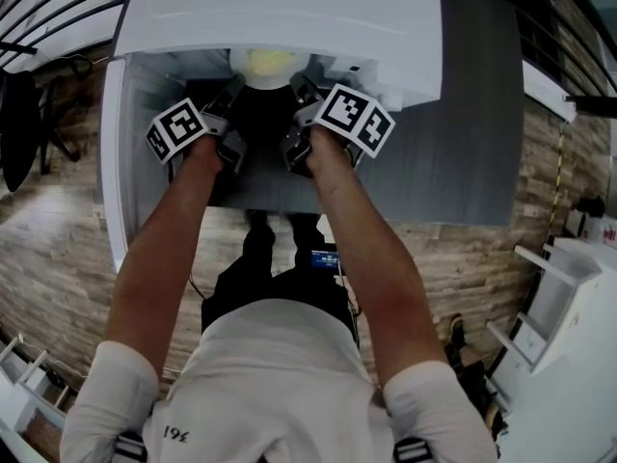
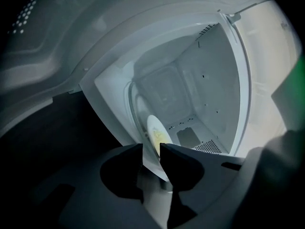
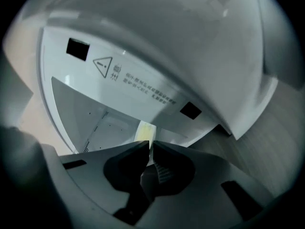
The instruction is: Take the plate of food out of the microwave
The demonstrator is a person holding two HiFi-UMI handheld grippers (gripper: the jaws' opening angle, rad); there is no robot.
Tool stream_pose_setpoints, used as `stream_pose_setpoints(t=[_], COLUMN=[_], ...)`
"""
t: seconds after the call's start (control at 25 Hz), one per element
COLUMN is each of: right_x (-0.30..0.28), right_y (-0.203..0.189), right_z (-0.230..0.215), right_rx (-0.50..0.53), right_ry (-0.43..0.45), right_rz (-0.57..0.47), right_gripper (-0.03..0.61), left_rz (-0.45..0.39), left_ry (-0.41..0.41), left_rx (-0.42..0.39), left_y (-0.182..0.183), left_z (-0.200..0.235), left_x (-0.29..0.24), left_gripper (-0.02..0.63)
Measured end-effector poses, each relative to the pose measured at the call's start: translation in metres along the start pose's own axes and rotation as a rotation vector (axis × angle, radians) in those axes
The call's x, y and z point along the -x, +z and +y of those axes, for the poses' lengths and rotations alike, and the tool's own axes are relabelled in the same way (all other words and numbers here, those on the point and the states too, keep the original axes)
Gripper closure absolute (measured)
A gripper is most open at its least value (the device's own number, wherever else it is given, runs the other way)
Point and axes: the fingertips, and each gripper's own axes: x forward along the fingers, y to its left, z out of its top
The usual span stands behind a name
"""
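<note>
My white plate [image 1: 241, 68] with yellow food [image 1: 271, 62] sits level in the mouth of the open white microwave [image 1: 280, 13]. My left claw [image 2: 151, 152] and right claw [image 3: 149, 148] pinch its rim on opposite sides.

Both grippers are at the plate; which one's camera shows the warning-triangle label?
The right gripper: the label sits on the microwave frame above its fingers. The left gripper sees only the bare inside and the plate.

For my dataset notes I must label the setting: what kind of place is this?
Probably a test room arranged like a kitchen corner, though a home is possible: a white microwave stands open on a dark grey table, the floor has wood-look planks, and white shelving stands at the right.
</note>
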Motion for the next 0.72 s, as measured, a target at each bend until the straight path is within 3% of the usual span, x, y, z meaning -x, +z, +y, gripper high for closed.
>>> stream_pose_setpoints(t=[0.28, 0.36, 0.44, 0.72], right_x=[0.025, 0.029, 0.032, 0.04], right_y=[-0.007, -0.008, -0.008, -0.013], right_z=[-0.02, -0.024, -0.026, -0.029], right_rx=[-0.061, -0.059, -0.047, -0.013], right_ry=[0.02, 0.014, 0.01, 0.002], right_rz=[0.029, 0.037, 0.042, 0.058], right_gripper=[0.555, 0.557, 0.56, 0.559], left_rz=[0.044, 0.057, 0.07, 0.1], left_ry=[-0.034, -0.047, -0.056, -0.048], left_rx=[0.02, 0.021, 0.009, 0.002], left_y=[-0.009, -0.012, -0.014, -0.027], left_z=[0.0, -0.002, -0.005, -0.005], left_x=[0.0, 0.002, 0.003, 0.011], left_gripper=[0.506, 0.516, 0.578, 0.578])
